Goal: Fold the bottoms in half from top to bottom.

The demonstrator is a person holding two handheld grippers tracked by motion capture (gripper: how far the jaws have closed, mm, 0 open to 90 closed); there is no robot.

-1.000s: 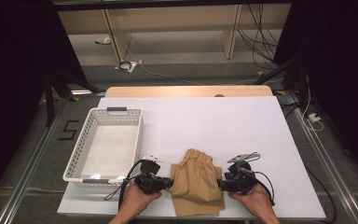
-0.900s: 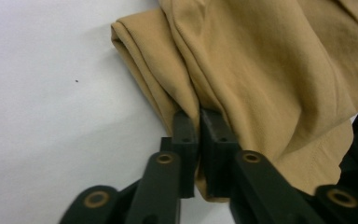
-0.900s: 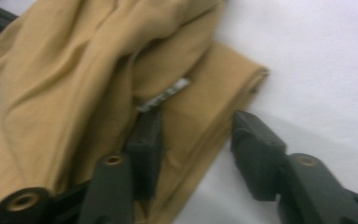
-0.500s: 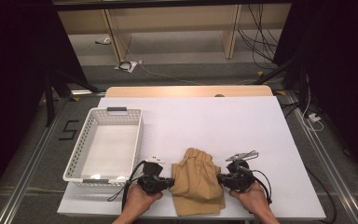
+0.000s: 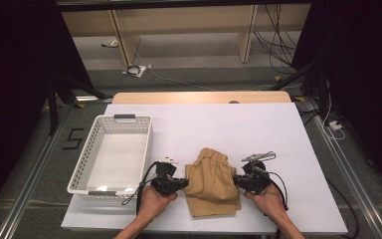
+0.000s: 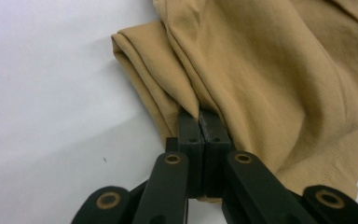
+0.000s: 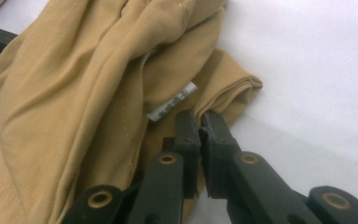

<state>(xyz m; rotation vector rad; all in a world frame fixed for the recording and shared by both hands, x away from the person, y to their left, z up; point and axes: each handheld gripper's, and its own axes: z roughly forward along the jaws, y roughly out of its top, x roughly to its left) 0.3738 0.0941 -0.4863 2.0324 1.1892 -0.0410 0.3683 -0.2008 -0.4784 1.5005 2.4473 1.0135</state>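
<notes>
A tan garment (image 5: 211, 179) lies crumpled on the white table (image 5: 229, 129) near its front edge. My left gripper (image 5: 184, 182) comes in level from the left and is shut on a fold of the garment's left edge. In the left gripper view its jaws (image 6: 199, 116) pinch the tan cloth (image 6: 279, 70) tightly. My right gripper (image 5: 238, 180) meets the garment from the right. In the right gripper view those jaws (image 7: 199, 119) are shut on a folded edge of the cloth (image 7: 74, 93), just beside a small white label (image 7: 172, 107).
A white slatted basket (image 5: 149, 149) stands at the left of the table, close to my left hand. Bare white tabletop stretches behind and to the right of the garment. Cables trail from both grippers towards the front edge.
Both hands have shifted slightly up the table along the garment's sides. The garment itself lies about where it was.
</notes>
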